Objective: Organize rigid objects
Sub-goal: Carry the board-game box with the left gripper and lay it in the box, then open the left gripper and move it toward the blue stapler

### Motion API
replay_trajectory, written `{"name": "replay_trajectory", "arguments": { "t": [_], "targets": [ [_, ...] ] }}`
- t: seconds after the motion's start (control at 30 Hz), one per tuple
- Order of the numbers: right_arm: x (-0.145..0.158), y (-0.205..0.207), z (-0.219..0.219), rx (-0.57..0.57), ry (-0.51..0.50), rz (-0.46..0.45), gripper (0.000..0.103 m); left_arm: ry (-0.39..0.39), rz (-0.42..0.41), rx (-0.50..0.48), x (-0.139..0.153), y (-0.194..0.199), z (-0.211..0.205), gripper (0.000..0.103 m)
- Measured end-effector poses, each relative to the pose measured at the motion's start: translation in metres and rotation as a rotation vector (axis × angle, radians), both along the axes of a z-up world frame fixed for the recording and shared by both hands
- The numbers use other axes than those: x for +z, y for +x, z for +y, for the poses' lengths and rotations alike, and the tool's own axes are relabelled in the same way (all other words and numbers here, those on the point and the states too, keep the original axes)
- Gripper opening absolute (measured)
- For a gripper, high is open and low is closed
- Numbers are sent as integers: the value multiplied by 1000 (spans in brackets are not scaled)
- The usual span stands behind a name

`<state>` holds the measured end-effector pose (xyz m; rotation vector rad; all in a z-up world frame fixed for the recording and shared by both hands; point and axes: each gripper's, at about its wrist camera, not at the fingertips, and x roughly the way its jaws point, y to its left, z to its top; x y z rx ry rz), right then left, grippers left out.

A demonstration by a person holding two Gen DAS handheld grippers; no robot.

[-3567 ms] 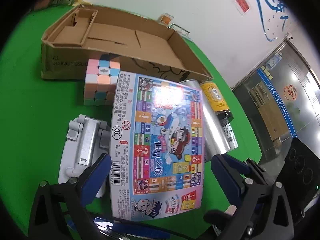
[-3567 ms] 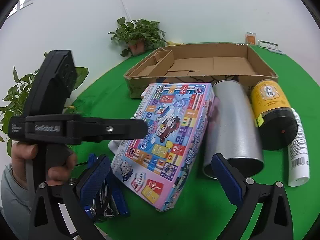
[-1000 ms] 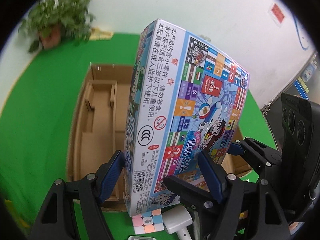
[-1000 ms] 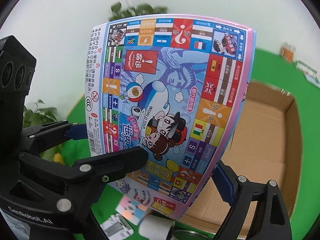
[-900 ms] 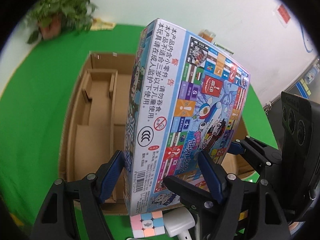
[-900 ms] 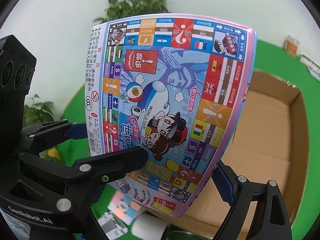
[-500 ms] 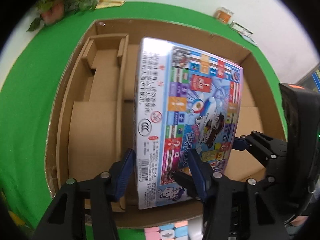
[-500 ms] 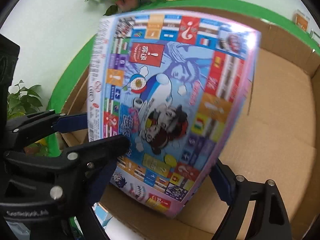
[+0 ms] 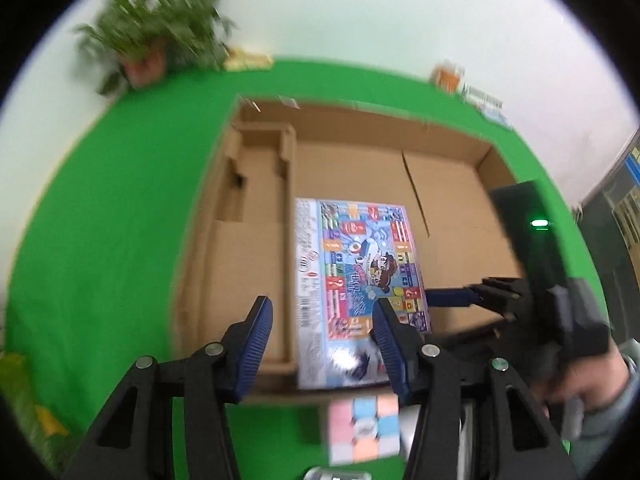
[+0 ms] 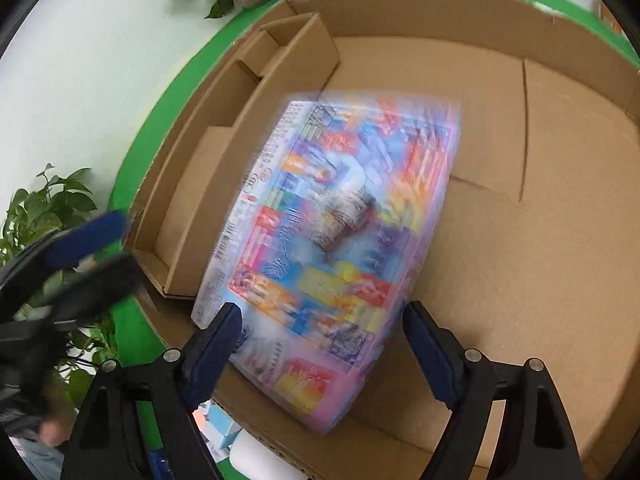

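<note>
Game box (image 9: 356, 280) lies in the carton (image 9: 440, 184), against its left divider, blurred in the right view. Left gripper (image 9: 322, 340) and right gripper (image 10: 320, 344) have just been narrowing; both look released, pads off the box.

You see a glossy, film-wrapped printed game box (image 9: 356, 276) lying on the matt, fibrous corrugated cardboard tray (image 9: 452, 184). At its 6 o'clock, the pastel cube (image 9: 362, 428) looks like smooth plastic. The green tabletop (image 9: 120, 216) looks matt, like cloth.
</note>
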<state>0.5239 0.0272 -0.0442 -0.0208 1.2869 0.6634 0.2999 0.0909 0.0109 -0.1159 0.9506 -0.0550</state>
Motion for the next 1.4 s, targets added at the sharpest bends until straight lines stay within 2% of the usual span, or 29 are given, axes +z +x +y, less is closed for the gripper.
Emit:
{"name": "replay_trajectory", "arguments": {
  "t": [0.03,0.1,0.2,0.23,0.27,0.3,0.33,0.37,0.4,0.47,0.53,0.63,0.73,0.9,0.97,1.03,1.1,1.13,1.17,1.2,1.23,1.27,1.3,1.33,1.37,1.4],
  "targets": [
    [3,-2,1,3,-24,-27,57,2,-20,8,7,-9,4,51],
    [5,1,1,-31,-80,-43,50,16,-86,42,31,-32,11,52],
    [3,4,-1,-52,-82,-41,51,31,-203,81,72,-67,18,62],
    [3,4,-5,-63,-82,-41,52,48,-243,83,86,-77,18,69],
    [8,-14,-14,-78,-80,-36,53,69,-277,82,98,-84,18,74],
    [17,-20,-19,-97,-72,-37,61,108,-325,82,111,-97,16,76],
    [26,-39,-23,-114,-72,-65,74,145,-363,82,121,-108,13,82],
    [46,-51,-23,-130,-79,-124,81,189,-411,80,129,-119,11,85],
    [67,-66,-30,-149,-93,-221,90,237,-462,74,135,-132,5,86],
    [105,-99,-42,-193,-121,-404,100,299,-506,72,134,-148,-3,92],
    [134,-154,-62,-242,-133,-565,102,322,-498,47,122,-160,-13,92],
    [150,-236,-92,-287,-148,-688,102,304,-437,14,98,-174,-20,92],
    [146,-287,-116,-303,-155,-670,102,268,-414,15,86,-195,-23,92],
    [106,-352,-132,-331,-115,-651,102,221,-381,104,59,-228,-21,92],
    [85,-368,-131,-341,-123,-655,102,148,-350,130,41,-231,-18,92],
    [74,-388,-134,-348,-114,-650,102,8,-291,131,15,-242,-19,92],
    [68,-403,-138,-352,-117,-658,102,-48,-257,134,-4,-247,-22,87],
    [66,-412,-141,-354,-119,-664,102,-51,-249,132,-10,-250,-25,61],
    [63,-419,-144,-356,-121,-669,102,-44,-236,114,-14,-251,-29,16],
    [60,-424,-146,-352,-119,-670,85,-34,-210,86,-19,-250,-33,0],
    [57,-427,-147,-342,-110,-670,47,-34,-208,74,-21,-252,-37,2],
    [54,-428,-148,-336,-108,-659,36,-35,-221,65,-22,-256,-40,2],
    [51,-430,-149,-341,-114,-642,34,-28,-237,64,-20,-258,-43,2],
    [47,-432,-152,-348,-113,-636,39,-12,-252,71,-19,-263,-47,2],
    [45,-435,-153,-354,-109,-637,49,19,-269,89,-18,-269,-51,10],
    [44,-438,-156,-363,-99,-640,83,39,-268,98,-17,-269,-52,24]
  ]
}}
